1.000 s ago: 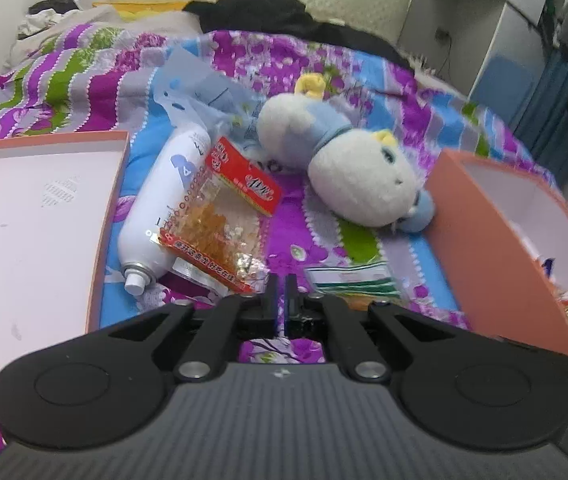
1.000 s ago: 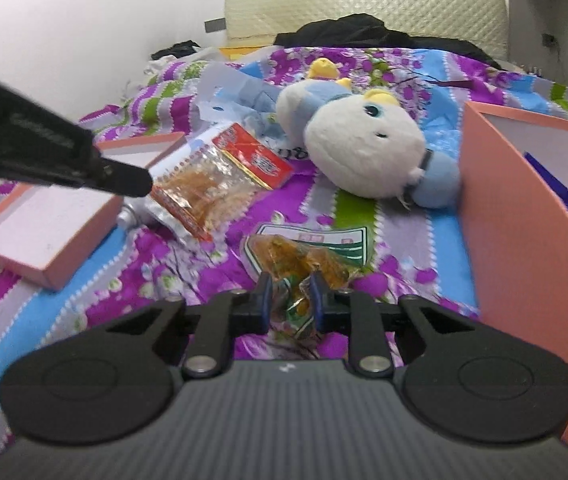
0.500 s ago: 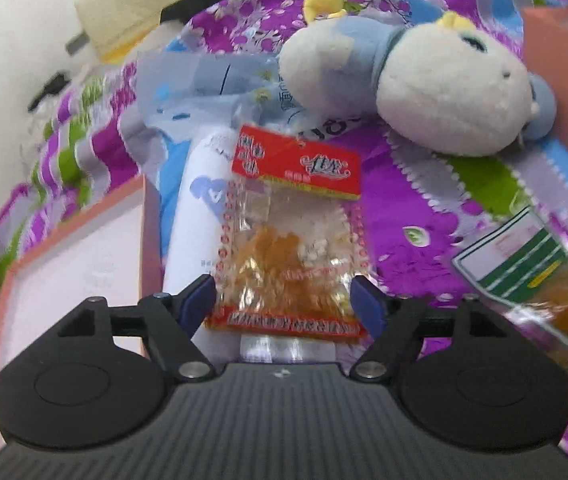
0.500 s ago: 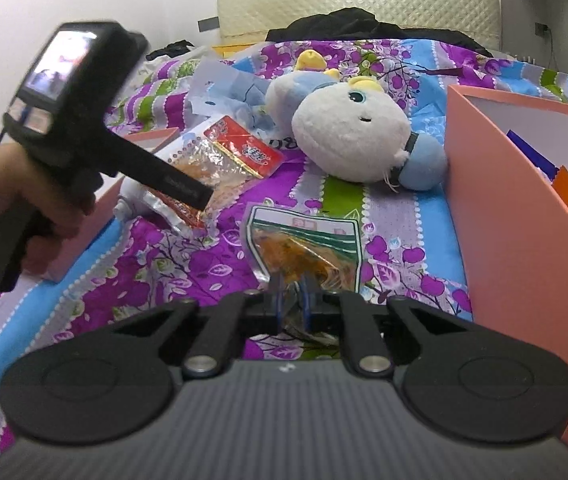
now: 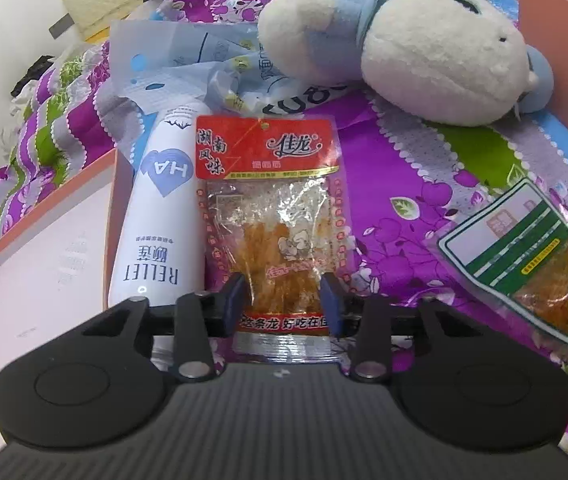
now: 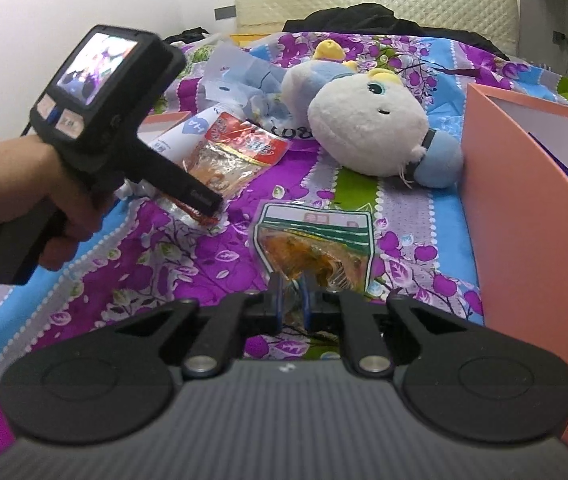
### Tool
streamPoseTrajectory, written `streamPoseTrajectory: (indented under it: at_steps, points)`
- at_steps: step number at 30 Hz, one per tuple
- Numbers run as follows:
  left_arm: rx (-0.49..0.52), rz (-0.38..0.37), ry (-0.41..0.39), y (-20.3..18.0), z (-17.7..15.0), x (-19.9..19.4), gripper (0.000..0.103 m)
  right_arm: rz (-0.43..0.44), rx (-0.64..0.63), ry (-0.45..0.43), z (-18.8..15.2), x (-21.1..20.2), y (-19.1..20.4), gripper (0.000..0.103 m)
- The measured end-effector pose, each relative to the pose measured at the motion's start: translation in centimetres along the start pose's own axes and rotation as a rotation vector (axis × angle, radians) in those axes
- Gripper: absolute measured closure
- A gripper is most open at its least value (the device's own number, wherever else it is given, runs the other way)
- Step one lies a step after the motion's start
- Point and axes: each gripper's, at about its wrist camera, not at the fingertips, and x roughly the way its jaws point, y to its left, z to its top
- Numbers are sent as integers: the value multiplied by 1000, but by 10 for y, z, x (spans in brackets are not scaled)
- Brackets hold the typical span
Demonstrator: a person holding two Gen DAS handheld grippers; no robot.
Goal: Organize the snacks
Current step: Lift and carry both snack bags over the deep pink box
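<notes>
A clear snack packet with a red header (image 5: 268, 200) lies on the flowered bedspread, partly over a white spray bottle (image 5: 156, 216). My left gripper (image 5: 284, 300) has its jaws closing on the packet's near end; the pads touch both sides and the film bunches between them. The right wrist view shows that same packet (image 6: 240, 152) under the left gripper (image 6: 208, 204), held by a person's hand. A green-labelled snack packet (image 6: 316, 240) lies in front of the right gripper (image 6: 291, 298), which is shut on the packet's near corner. The green packet (image 5: 524, 256) also shows at the right of the left wrist view.
An orange box (image 6: 524, 184) with snacks inside stands at the right. Its shallow orange lid (image 5: 44, 240) lies at the left, beside the bottle. A white and blue plush toy (image 5: 424, 52) and a crumpled blue plastic bag (image 5: 172, 64) lie further back.
My left gripper came down over the red-header packet, opened wide, then closed onto its near end. The right gripper closed fully on the green packet's corner and stayed in place.
</notes>
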Motion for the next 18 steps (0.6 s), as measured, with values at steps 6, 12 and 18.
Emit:
streamPoseTrajectory:
  at_steps: [6, 12, 18]
  points:
    - [-73, -53, 5, 0, -7, -26, 70, -10, -6, -10, 2, -16, 1, 92]
    - [-166, -114, -13, -1, -36, -83, 71, -15, -35, -1, -7, -45, 6, 92]
    - [-260, -145, -11, -22, -90, -144, 71, -17, -77, 14, -22, -82, 18, 93]
